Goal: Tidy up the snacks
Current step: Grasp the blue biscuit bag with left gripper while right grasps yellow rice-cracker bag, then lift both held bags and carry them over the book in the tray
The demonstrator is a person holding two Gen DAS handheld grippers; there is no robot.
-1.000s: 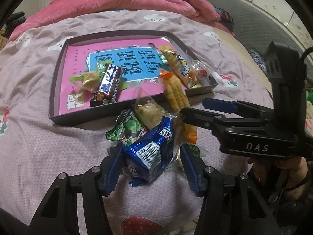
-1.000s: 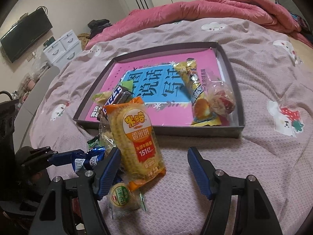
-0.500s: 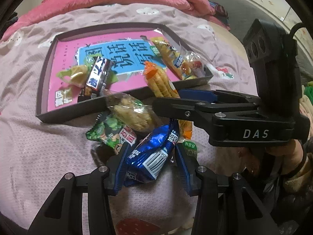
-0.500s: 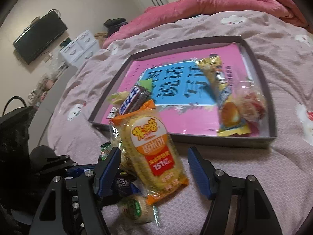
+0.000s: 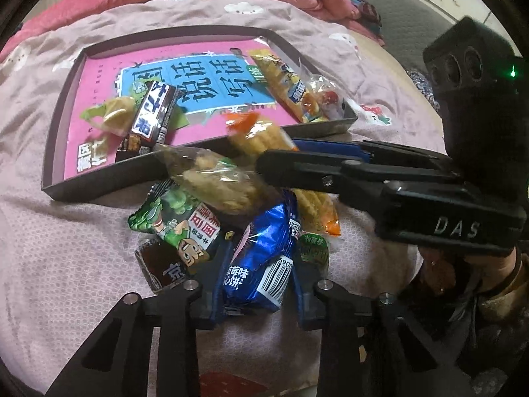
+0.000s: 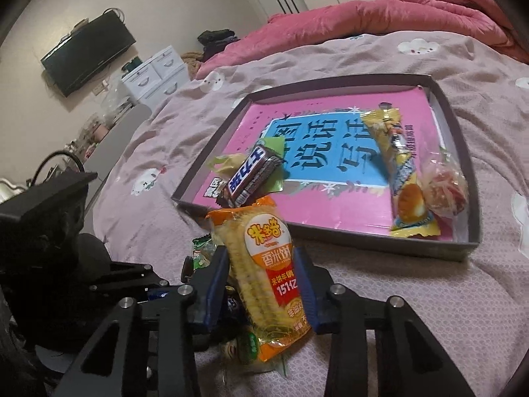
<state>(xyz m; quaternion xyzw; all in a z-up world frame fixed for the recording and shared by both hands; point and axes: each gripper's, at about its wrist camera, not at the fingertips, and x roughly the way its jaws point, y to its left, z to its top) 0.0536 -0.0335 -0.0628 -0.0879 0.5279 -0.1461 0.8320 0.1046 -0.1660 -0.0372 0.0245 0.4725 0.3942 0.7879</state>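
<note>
1. The left tongs (image 5: 256, 284) were clenched on a blue cookie packet (image 5: 264, 258), both blue pads pressed against its sides, on the near part of the bed (image 5: 66, 248).
2. The right tongs (image 6: 264, 284) were grasping an orange rice-cracker pack (image 6: 264, 264), its top end pointing toward the tray (image 6: 363, 244).
3. In the left wrist view the right tongs (image 5: 281, 158) came in from the right, over the pile of snacks.
4. The pile sat just near of the tray's front wall: a green pea-snack bag (image 5: 175, 218), a clear bag of pale crisps (image 5: 218, 185) leaning on the tray edge, a dark brown packet (image 5: 158, 264) partly under the green one, and a small green-labelled round snack (image 5: 314, 248) to the right.
5. Inside the tray lay a pink book (image 6: 330, 152), with a dark chocolate bar (image 6: 251, 175) and a yellow-green wrapped sweet (image 6: 228, 162) at its left.
6. At the tray's right lay a long yellow cake wrapper (image 6: 396, 165) and, touching it, a clear bag with red pieces (image 6: 443, 188).
</note>
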